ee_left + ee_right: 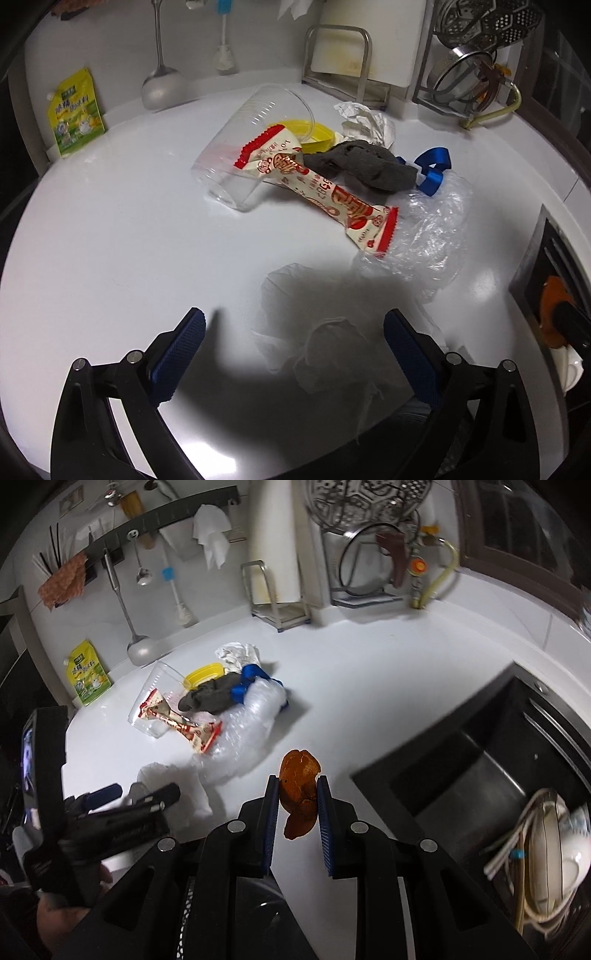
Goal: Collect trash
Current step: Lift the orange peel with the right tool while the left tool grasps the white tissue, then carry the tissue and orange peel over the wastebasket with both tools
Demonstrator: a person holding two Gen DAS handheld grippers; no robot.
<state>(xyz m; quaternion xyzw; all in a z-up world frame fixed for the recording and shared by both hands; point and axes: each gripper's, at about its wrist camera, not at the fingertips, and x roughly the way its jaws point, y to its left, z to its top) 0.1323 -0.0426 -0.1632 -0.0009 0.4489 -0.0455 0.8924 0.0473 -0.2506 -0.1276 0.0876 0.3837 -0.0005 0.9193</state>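
Observation:
A trash pile lies on the white counter (92,240): a clear plastic cup (247,147) on its side, a red and white snack wrapper (325,188), a grey cloth (365,166), crumpled clear plastic (432,229), a yellow lid (314,134), a blue ribbon (432,166) and crumpled paper (365,122). My left gripper (293,325) is open, its fingers on either side of a crumpled white tissue (314,339). My right gripper (297,784) is shut on an orange peel (299,786), held above the counter near the sink (480,757). The left gripper also shows in the right wrist view (144,792).
A green and yellow pouch (75,112) leans on the back wall. A ladle (162,86), a brush (224,55), a cutting board in a metal stand (340,55) and a dish rack (476,62) line the back. Dishes (554,834) sit in the sink at right.

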